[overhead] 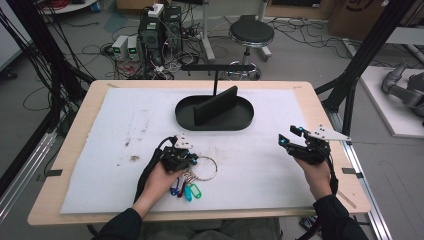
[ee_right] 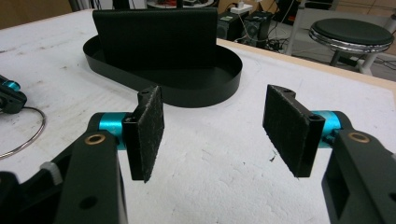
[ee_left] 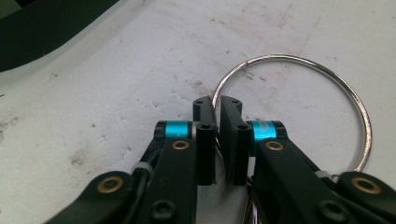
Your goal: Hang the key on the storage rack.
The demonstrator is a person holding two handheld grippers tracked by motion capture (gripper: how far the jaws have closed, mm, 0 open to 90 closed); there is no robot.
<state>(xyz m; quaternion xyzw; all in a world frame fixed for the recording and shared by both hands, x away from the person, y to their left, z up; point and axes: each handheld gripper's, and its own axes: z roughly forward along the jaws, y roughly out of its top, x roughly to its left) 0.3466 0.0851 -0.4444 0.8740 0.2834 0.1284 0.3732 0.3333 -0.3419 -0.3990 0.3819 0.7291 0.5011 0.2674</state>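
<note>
A large metal key ring [overhead: 209,168] lies on the white mat, with several coloured key tags [overhead: 188,190] bunched at its near side. My left gripper [overhead: 195,161] is shut on the ring's left edge. In the left gripper view the ring [ee_left: 327,74] curves out to the right from between the nearly closed jaws of my left gripper [ee_left: 217,105]. My right gripper [overhead: 289,136] hovers at the right of the mat, open with nothing between its pads [ee_right: 148,133]. In the right gripper view the right gripper [ee_right: 212,135] faces a black oval tray [ee_right: 205,88].
The black oval tray [overhead: 240,122] sits at the mat's far middle, with an upright black panel [overhead: 215,106] inside it and a T-shaped stand [overhead: 216,75] behind. The white mat [overhead: 125,125] is stained at the left. A stool [overhead: 251,34] and cables stand on the floor beyond.
</note>
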